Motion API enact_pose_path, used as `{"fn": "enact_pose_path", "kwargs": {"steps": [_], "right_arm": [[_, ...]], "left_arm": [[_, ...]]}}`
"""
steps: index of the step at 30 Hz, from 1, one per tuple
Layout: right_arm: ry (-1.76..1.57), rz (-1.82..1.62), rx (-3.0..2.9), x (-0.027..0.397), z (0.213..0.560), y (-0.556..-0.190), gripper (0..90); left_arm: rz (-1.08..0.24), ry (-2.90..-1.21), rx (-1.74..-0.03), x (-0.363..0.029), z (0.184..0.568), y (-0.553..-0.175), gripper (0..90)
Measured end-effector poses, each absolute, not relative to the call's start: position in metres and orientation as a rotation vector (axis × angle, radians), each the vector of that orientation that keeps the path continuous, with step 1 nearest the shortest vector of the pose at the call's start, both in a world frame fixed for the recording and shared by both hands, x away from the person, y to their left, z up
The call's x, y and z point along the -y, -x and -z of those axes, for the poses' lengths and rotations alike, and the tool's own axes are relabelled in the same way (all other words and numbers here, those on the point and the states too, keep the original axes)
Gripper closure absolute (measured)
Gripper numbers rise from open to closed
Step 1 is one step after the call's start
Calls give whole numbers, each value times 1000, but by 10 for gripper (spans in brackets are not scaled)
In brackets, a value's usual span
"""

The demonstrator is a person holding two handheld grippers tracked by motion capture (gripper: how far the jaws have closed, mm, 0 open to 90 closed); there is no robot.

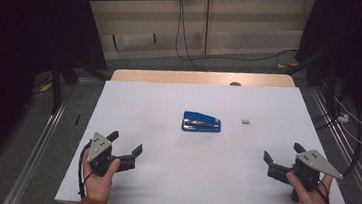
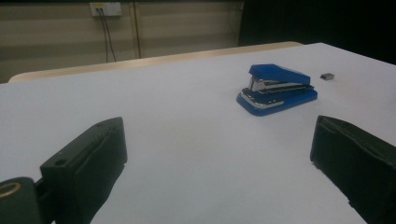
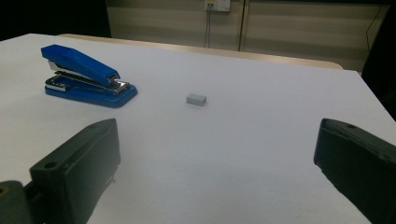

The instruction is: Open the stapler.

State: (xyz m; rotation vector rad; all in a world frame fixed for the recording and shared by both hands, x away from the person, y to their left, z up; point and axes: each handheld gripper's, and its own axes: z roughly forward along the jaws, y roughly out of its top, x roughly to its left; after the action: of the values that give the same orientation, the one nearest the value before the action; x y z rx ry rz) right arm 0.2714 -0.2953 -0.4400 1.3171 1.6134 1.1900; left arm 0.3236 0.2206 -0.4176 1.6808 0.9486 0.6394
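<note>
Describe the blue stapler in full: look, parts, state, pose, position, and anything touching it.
The blue stapler looks like glossy plastic, with a flat base, a sloping top arm and a silvery metal staple channel between them. It sits upright on its base near the middle of the white table, arm raised at its rest angle, unpressed. A small grey block lies apart to its right in the high view. Nothing but the table touches it.

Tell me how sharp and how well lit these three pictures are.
High view: dim room, dark corners, the white table evenly lit, the blue stapler a bit soft. Left gripper view: stapler fairly sharp, near black jaws blurred and dark. Right gripper view: stapler and small grey block clear, faint soft shadows, no glare.
</note>
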Motion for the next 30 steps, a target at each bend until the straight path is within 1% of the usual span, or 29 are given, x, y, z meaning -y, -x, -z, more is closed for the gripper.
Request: {"fn": "enact_pose_path", "kwargs": {"steps": [11,18,22,24,28,29,30], "right_arm": [[-1295,-1201,-1659,293,440,-272,6],[-1301,-1260,-1674,295,440,-275,8],[-1314,-1269,-1676,293,442,-278,7],[-1310,-1285,-1691,292,442,-279,7],[-1279,-1291,-1737,287,444,-281,17],[-1249,-1286,-1760,284,444,-281,38],[-1249,-1286,-1760,284,444,-281,38]], "left_arm": [[-647,-1710,-960,-220,419,-327,39],[-608,-1757,-939,-216,423,-329,38],[-611,-1766,-937,-214,423,-330,41],[-647,-1745,-949,-213,422,-331,42],[-615,-1739,-955,-209,423,-335,42],[-608,-1741,-955,-208,423,-336,42],[-601,-1745,-947,-207,424,-336,42]]}}
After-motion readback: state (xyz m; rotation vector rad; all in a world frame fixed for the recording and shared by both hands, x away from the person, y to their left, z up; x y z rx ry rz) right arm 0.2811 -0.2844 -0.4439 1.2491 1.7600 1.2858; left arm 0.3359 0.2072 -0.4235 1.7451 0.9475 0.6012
